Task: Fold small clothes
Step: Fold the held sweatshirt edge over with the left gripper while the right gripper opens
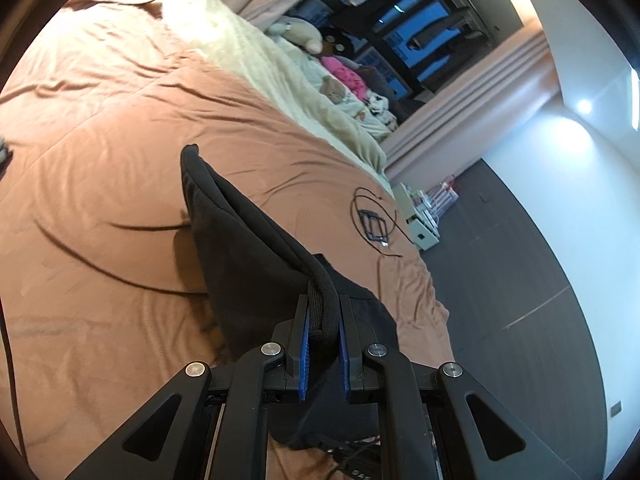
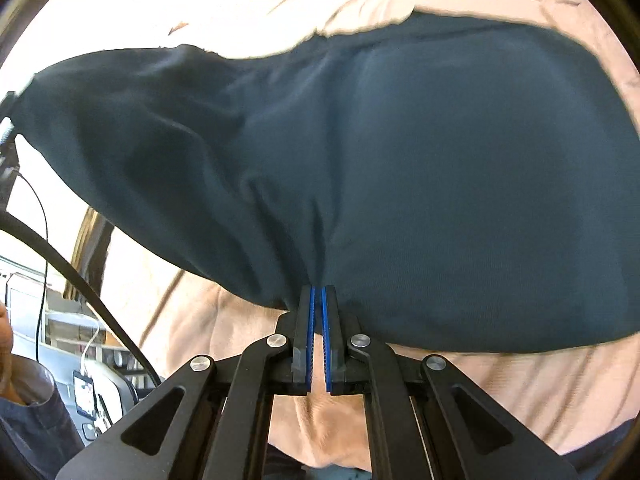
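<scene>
Nearest the left wrist camera, the left gripper (image 1: pixel 323 312) has its blue-lined fingers (image 1: pixel 304 344) drawn narrow on a thick ribbed band of a dark garment (image 1: pixel 248 248), and the cloth bulges between the pads. From there the garment rises away from the fingers in a taut sheet, and its far corner stands up over the bed (image 1: pixel 120 120). More of the dark cloth hangs down under the gripper's frame.

In the right wrist view, the right gripper (image 2: pixel 319 294) has its fingers (image 2: pixel 307 320) pressed together at the tips, pinching the near hem of the same garment (image 2: pixel 400 160). The cloth spreads wide and far from that pinch, held above a brown cover (image 2: pixel 520 380), and one end stretches off to the left edge of the view.

The bed wears a wrinkled brown cover (image 1: pixel 120 120), with a cream blanket (image 1: pixel 248 60) along its far side. Near the right edge of the bed lies a small dark flat thing inside a loop of black cable (image 1: pixel 374 216). Beyond the bed there is a heap of soft toys and bedding (image 1: pixel 344 84) under a dark window (image 1: pixel 400 32) with pale curtains. The floor (image 1: pixel 500 240) to the right is dark.

At the lower left of the right wrist view a black cable (image 2: pixel 80 276) crosses, and a bit of a person's sleeve (image 2: pixel 32 400) shows.
</scene>
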`<state>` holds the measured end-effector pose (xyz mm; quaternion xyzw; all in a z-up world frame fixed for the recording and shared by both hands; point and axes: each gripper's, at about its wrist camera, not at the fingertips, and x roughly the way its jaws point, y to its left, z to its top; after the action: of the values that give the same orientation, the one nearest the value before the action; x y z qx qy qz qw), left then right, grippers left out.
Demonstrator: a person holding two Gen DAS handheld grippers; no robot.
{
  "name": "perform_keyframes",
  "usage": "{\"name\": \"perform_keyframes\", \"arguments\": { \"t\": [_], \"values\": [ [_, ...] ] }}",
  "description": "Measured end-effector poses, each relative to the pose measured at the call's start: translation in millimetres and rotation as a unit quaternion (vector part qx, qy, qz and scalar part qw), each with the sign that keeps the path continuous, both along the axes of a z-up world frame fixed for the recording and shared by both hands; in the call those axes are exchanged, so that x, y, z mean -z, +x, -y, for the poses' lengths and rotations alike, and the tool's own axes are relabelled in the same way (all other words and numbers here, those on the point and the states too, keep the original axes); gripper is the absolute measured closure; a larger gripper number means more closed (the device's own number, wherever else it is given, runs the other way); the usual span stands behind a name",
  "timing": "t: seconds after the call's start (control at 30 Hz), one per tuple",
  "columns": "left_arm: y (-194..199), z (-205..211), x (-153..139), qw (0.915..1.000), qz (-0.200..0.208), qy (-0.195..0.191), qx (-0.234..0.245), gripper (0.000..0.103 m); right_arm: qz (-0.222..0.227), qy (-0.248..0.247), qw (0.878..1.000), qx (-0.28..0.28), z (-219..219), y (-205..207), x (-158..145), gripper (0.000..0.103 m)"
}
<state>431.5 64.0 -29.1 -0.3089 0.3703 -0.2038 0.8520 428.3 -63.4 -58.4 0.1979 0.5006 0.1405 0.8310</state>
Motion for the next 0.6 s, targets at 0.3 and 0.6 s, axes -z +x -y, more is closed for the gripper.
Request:
{"name": "perform_keyframes", "arguments": {
  "t": [0.3,0.6],
  "values": [
    [6.8,52.2,-24.9,0.9988,0.018,0.017,0.041,0.091,0.062,-0.017,0.997,0.037,49.3,-33.9,-36.8,0.090],
    [15.4,112.4,-36.3,0.9952,0.027,0.040,0.085,0.091,0.105,-0.020,0.993,0.049,79.6,-62.8,-40.7,0.038]
  ]
}}
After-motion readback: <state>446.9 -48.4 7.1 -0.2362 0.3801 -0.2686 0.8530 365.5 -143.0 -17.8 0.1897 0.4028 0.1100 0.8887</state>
